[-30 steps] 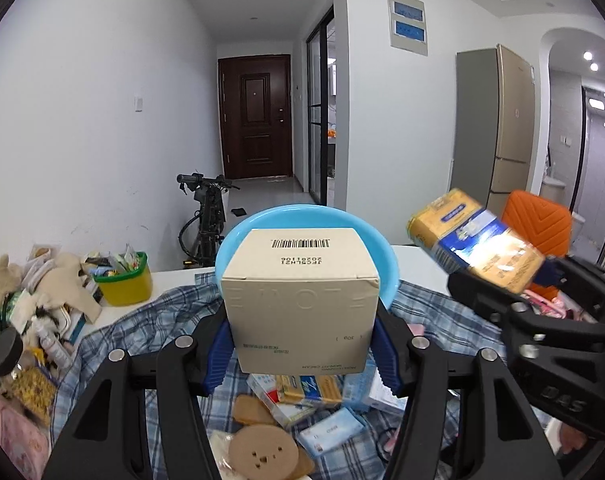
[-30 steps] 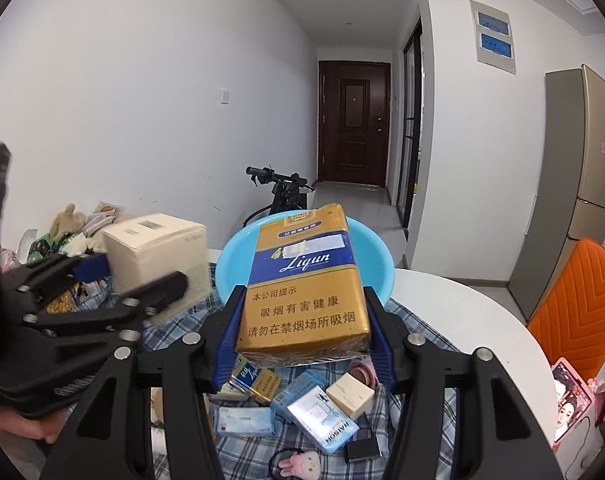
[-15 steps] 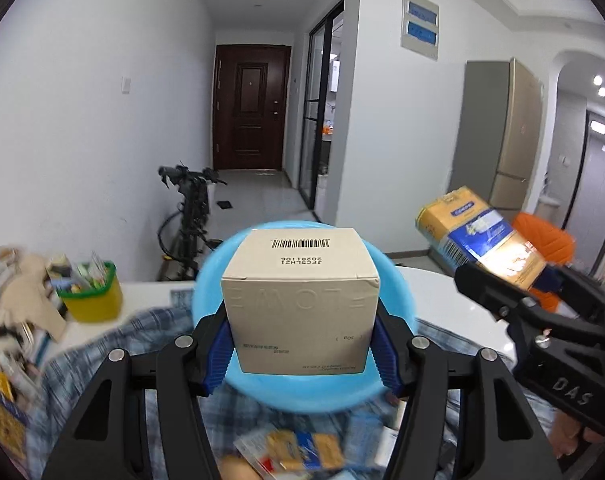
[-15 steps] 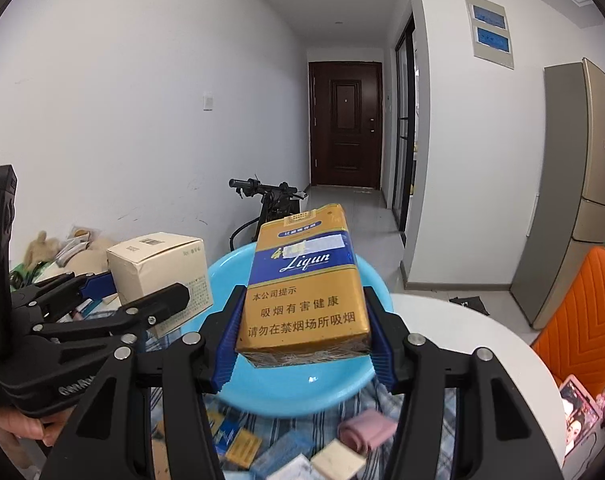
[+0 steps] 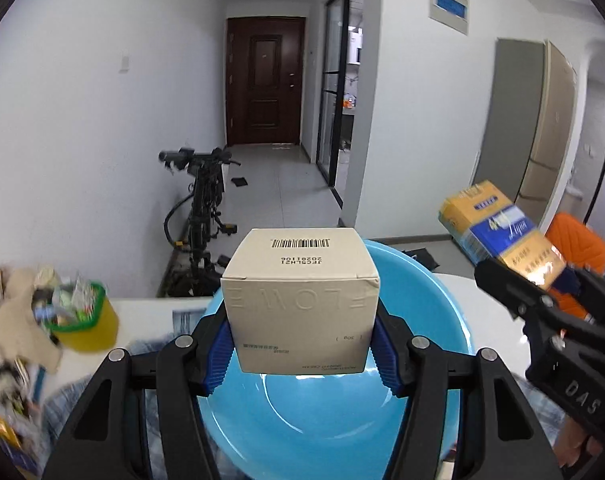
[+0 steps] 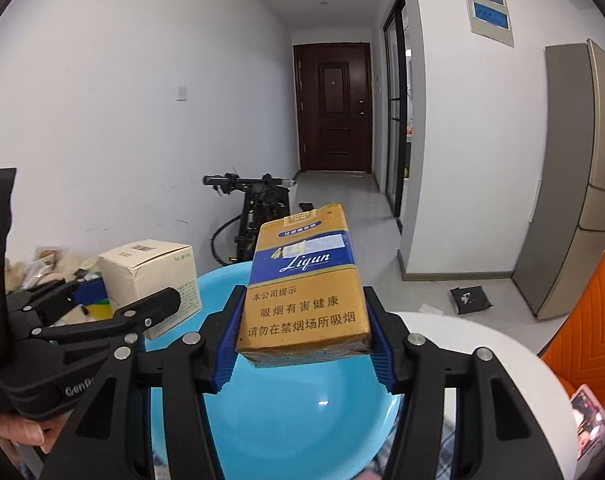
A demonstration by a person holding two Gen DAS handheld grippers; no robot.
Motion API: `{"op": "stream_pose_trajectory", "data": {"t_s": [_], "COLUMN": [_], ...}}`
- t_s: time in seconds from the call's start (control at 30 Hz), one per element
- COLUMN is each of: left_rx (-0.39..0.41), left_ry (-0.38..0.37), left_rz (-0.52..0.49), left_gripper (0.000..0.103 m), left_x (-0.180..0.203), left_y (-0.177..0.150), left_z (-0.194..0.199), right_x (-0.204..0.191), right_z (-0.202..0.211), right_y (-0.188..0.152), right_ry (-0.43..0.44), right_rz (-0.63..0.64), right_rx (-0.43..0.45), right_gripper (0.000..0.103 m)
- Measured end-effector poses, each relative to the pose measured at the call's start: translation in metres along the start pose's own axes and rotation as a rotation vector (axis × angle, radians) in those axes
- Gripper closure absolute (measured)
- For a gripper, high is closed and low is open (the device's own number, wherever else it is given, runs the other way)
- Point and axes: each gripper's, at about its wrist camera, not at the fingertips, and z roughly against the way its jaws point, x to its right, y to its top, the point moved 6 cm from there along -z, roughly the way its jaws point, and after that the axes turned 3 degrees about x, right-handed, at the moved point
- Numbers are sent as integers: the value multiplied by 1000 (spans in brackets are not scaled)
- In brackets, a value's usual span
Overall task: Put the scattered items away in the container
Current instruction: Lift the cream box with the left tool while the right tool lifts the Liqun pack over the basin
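A beige cardboard box point(image 5: 300, 300), barcode on its top and embossed lettering upside down on its front, sits at frame centre, held level over the blue plastic basin point(image 5: 430, 392) that fills the lower middle. At the right edge a yellow-and-blue Liqun cigarette carton point(image 5: 498, 232) tilts up and to the left, also above the basin.

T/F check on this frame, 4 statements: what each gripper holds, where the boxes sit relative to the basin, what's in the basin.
1. The left gripper is shut on the beige box. True.
2. The right gripper is open. False: it is shut on the yellow-blue carton.
3. Both boxes are held above the blue basin. True.
4. The visible part of the basin already holds several items. False: it shows none.
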Motion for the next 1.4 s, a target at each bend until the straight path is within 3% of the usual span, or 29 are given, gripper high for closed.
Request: {"op": "stream_pose_trajectory", "data": {"t_s": [0.17,0.37,0.47,0.63,0.77,0.87,1.0,1.4], "left_rx": [-8,-44,-67,-226,-388,-482,-514,-562], "left_ry": [114,76,76,123,60,68,35,28], "left_rz": [-193,-36,-22,-88,10,2,-30,-37], "left_gripper": [41,41,41,41,41,41,41,41], "left_x": [12,1,-2,0,-4,-3,8,11], "left_y": [9,22,23,8,-12,-24,-32,-52], "left_z": [-22,-34,-37,-54,-68,-76,-80,-108], "right_x": [6,17,12,7,8,14,19,16], "right_z": [-17,-32,-35,-47,-54,-59,-62,-80], "right_y": [13,29,29,17,1,-8,-17,-43], "right_ry": [-27,-20,-10,10,39,69,72,74], "right_rz": [20,-35,-4,31,28,-1,-7,36], "right_rx": [-24,-71,-114,-245,-351,-433,-500,-547], "right_gripper": [49,49,49,49,49,49,49,49]}}
